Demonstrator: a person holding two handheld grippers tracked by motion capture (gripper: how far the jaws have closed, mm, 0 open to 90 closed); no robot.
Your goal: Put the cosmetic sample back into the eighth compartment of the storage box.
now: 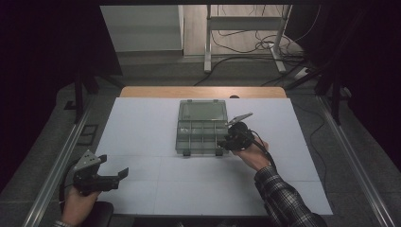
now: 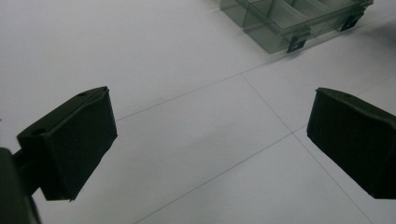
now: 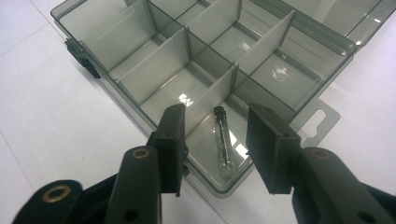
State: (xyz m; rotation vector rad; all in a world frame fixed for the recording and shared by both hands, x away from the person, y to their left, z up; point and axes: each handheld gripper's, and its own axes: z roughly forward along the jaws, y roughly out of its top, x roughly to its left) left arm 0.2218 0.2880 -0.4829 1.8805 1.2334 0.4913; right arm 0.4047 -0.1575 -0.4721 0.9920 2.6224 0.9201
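Release step is looking done: the right gripper [image 3: 215, 140] is hovering with fingers spread over the organizer box [image 1: 201, 130], the small vial [image 3: 222, 142] lying loose in its corner compartment. Left gripper [image 1: 111, 172] is idling, fingers spread, over the table [image 1: 142, 189]. Next comes backing away cleanly.

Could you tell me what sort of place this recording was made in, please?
Probably a lab or workshop set up for recording: a white table flanked by metal rails, dark screens at the sides, cables on the floor, and a clear compartment box as the work piece.
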